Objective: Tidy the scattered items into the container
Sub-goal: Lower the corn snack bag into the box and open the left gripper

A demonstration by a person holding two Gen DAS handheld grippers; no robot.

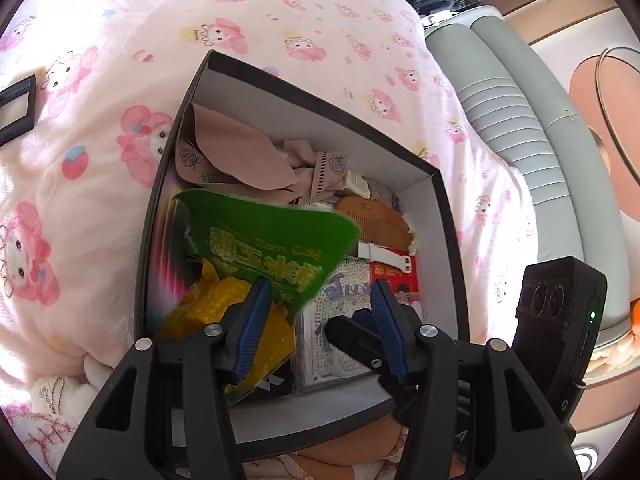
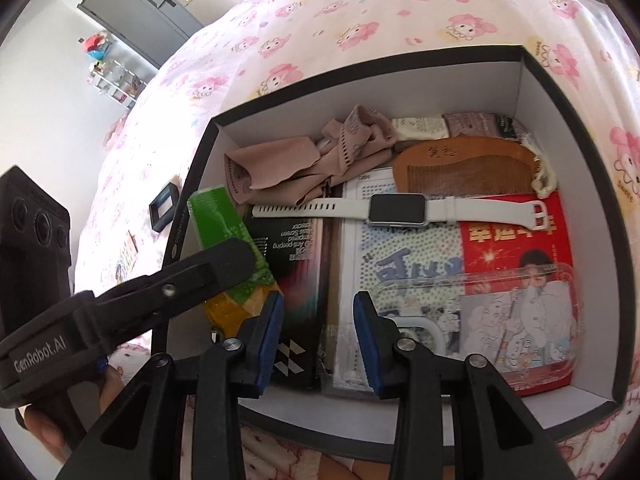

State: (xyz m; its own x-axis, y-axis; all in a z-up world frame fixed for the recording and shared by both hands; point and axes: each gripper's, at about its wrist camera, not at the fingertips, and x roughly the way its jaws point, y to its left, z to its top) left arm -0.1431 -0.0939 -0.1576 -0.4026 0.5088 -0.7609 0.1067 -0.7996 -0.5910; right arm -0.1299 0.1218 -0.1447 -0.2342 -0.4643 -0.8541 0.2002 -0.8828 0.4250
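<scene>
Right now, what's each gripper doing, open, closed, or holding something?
Left gripper: jaws apart; grip on the green and yellow plastic snack bag cannot be told.
Right gripper: open, empty.

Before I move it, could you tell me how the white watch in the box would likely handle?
The white watch probably flops: its thin strap lies draped flat across the booklets. Its glossy face looks slippery and scratchable. It seems light and unlikely to roll.

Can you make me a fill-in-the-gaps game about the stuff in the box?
The strap of the watch is ___.
The comb is made of ___.
The snack bag is mostly ___.
The box sits on a blanket coloured ___.
Missing words: white, wood, green, pink.
</scene>
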